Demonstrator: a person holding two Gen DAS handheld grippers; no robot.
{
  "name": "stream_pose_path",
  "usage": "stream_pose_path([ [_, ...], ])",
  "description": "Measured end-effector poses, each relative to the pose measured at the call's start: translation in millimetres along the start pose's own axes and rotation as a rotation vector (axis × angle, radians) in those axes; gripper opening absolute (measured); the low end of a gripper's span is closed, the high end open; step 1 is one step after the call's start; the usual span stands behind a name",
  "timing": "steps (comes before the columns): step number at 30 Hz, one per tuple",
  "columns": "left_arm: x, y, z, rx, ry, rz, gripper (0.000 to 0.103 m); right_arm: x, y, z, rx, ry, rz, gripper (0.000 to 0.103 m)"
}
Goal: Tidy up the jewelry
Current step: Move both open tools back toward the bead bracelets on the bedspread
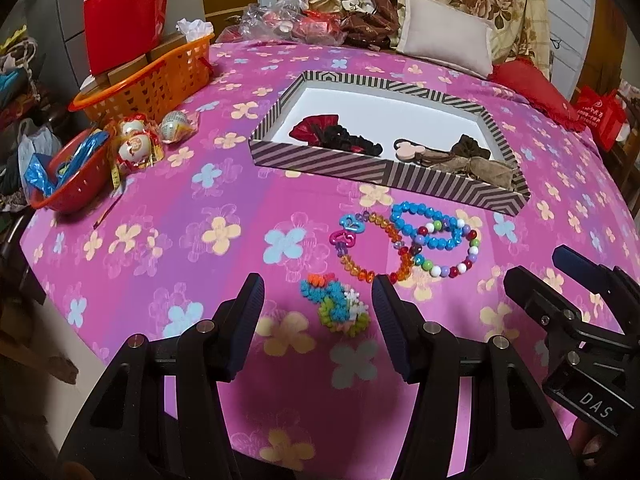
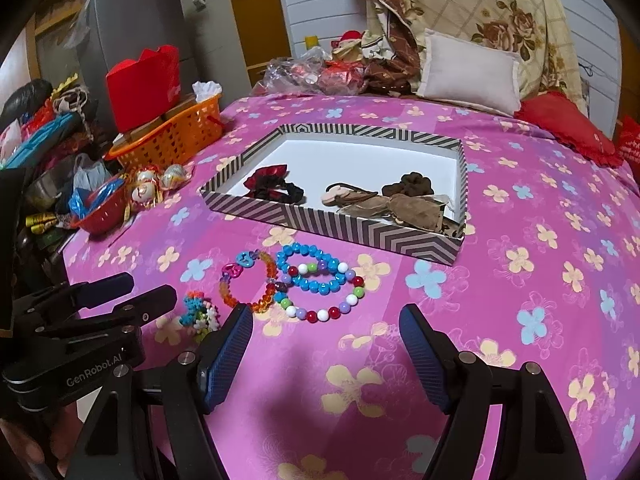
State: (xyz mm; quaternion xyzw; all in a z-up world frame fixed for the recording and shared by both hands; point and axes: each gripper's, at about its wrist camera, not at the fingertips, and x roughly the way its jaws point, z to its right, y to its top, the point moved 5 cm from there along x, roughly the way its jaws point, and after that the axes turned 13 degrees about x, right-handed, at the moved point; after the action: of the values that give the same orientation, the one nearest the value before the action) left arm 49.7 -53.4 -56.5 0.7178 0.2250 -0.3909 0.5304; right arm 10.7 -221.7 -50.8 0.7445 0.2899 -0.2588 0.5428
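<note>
A striped box point(image 1: 320, 156) point(image 2: 360, 228) lies on the pink flowered cloth; a red-black scrunchie point(image 1: 316, 132) point(image 2: 268, 184) and brown hair ties point(image 1: 472, 156) point(image 2: 408, 196) rest inside. In front of it lie a blue bead bracelet point(image 1: 424, 224) point(image 2: 312, 268), a multicolour bead bracelet point(image 1: 460, 256) point(image 2: 332, 300), an orange bead bracelet point(image 1: 380, 252) point(image 2: 248, 288) and a fluffy multicolour band point(image 1: 340, 308) point(image 2: 200, 314). My left gripper point(image 1: 318, 292) point(image 2: 148, 290) hangs open just above the fluffy band. My right gripper point(image 2: 326, 320) point(image 1: 532, 264) stands open near the multicolour bracelet, with nothing between its fingers.
An orange basket point(image 1: 152, 80) point(image 2: 176, 136) with a red box point(image 1: 124, 20) stands at the back left. A red bowl point(image 1: 68, 184) point(image 2: 102, 210) and wrapped eggs point(image 1: 136, 144) sit at the left edge. Pillows point(image 1: 448, 40) point(image 2: 472, 76) and clutter line the back.
</note>
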Motion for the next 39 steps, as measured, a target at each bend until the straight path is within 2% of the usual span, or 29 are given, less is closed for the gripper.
stream_pose_path([
  [39, 19.1, -16.8, -0.5, -0.012, -0.004, -0.058, 0.056, 14.9, -8.8, 12.8, 0.028, -0.006, -0.041, 0.074],
])
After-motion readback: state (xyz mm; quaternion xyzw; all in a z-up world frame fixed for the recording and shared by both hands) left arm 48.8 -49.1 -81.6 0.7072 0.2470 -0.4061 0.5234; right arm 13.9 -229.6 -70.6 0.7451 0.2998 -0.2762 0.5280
